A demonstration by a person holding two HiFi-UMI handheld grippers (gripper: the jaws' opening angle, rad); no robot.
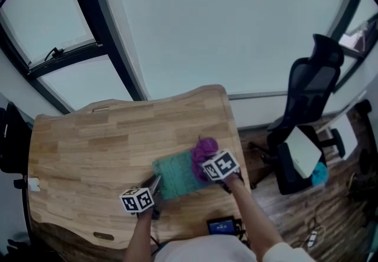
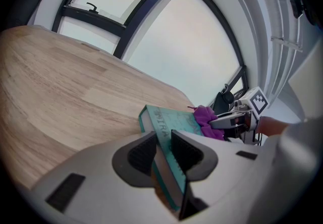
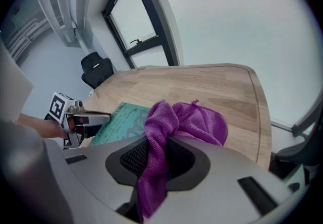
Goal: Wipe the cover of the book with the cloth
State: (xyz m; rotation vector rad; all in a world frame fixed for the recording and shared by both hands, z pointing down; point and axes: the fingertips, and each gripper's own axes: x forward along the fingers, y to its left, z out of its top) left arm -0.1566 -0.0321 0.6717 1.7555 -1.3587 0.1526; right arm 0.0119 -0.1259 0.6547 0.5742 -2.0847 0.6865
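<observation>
A teal book (image 1: 176, 174) lies flat on the wooden table (image 1: 88, 143), near its front right corner. My left gripper (image 1: 155, 186) is shut on the book's near left edge; in the left gripper view the spine (image 2: 162, 128) sits between the pads. My right gripper (image 1: 208, 166) is shut on a purple cloth (image 1: 202, 151), which rests on the book's right part. In the right gripper view the purple cloth (image 3: 174, 127) bunches out ahead of the jaws over the book's cover (image 3: 121, 122), with the left gripper (image 3: 101, 116) beyond it.
A black office chair (image 1: 307, 107) stands right of the table, over a dark wood floor. A large window with dark frames (image 1: 106, 25) fills the far side. A small dark device (image 1: 223, 226) lies at the table's front edge by my body.
</observation>
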